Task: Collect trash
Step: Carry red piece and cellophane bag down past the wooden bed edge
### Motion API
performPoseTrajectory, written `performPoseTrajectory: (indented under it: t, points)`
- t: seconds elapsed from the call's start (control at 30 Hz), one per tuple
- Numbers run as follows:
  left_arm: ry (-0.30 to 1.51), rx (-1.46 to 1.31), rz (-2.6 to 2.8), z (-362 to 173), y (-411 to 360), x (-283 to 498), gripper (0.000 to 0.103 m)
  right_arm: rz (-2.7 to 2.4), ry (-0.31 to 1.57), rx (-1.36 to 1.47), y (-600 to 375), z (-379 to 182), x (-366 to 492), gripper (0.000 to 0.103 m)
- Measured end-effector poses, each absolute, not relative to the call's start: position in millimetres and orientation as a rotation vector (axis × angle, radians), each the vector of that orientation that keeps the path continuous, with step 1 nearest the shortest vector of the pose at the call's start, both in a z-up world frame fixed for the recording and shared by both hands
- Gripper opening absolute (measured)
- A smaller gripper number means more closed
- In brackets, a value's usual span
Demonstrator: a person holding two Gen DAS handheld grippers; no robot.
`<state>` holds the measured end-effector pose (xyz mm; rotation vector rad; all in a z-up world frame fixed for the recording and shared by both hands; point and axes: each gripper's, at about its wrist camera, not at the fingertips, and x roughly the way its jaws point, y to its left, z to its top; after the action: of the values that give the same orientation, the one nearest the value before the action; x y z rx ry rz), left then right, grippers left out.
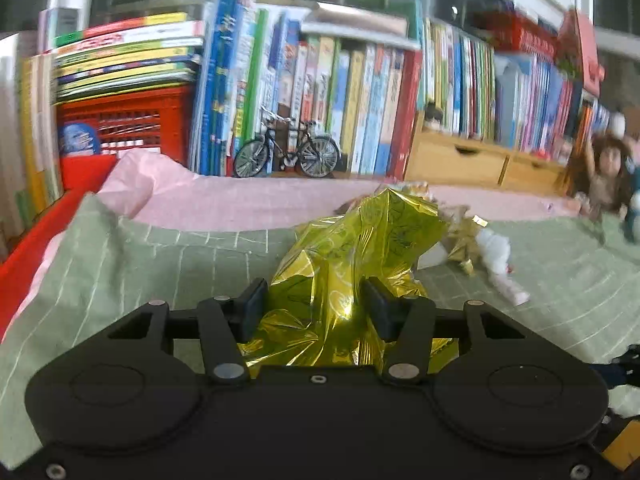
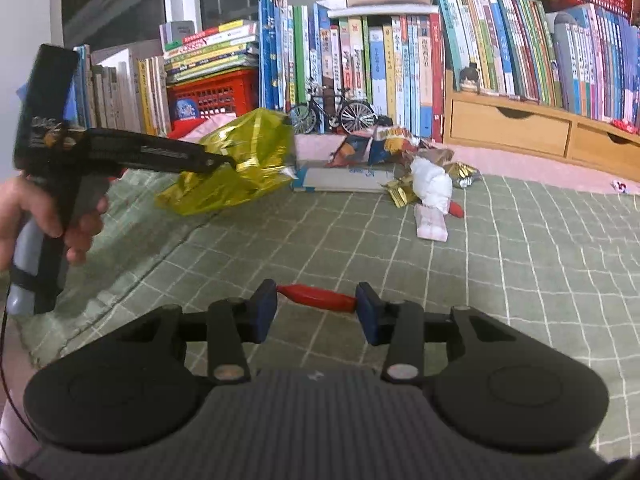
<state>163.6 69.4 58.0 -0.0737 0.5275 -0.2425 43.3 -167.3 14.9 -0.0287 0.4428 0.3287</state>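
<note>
A crumpled gold foil wrapper (image 1: 344,260) stands up between the pads of my left gripper (image 1: 316,300), which is shut on it. The right wrist view shows that gripper (image 2: 224,162) at the left, in a person's hand (image 2: 48,216), holding the foil (image 2: 240,164) clear above the green checked cloth (image 2: 480,280). My right gripper (image 2: 316,304) is low over the cloth. A small red wrapper piece (image 2: 320,297) spans its two blue pads, which touch both ends. More trash lies ahead: snack packets (image 2: 380,144), a white tissue wad (image 2: 430,184), small gold wrappers (image 2: 402,194) and a pink packet (image 2: 430,226).
Rows of books (image 2: 400,52) line the back, with a red basket (image 2: 212,96), a model bicycle (image 2: 332,112) and wooden drawers (image 2: 512,128). A pink cloth (image 1: 240,200) lies behind the green one. A doll (image 1: 604,176) sits far right in the left wrist view.
</note>
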Motion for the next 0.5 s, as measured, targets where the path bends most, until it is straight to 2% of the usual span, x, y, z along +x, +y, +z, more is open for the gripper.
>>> performPoseTrajectory:
  t: [0.17,0.5]
  points:
    - [0.48,-0.034,-0.263,72.5,71.6,121.0,0.051,0.346,0.444,-0.018,-169.0,19.3,31.6,0.048]
    - [0.516,-0.135,-0.261,79.0,83.3,38.5,0.051,0.39,0.427,0.027,-179.4,24.9,-21.1,0.048]
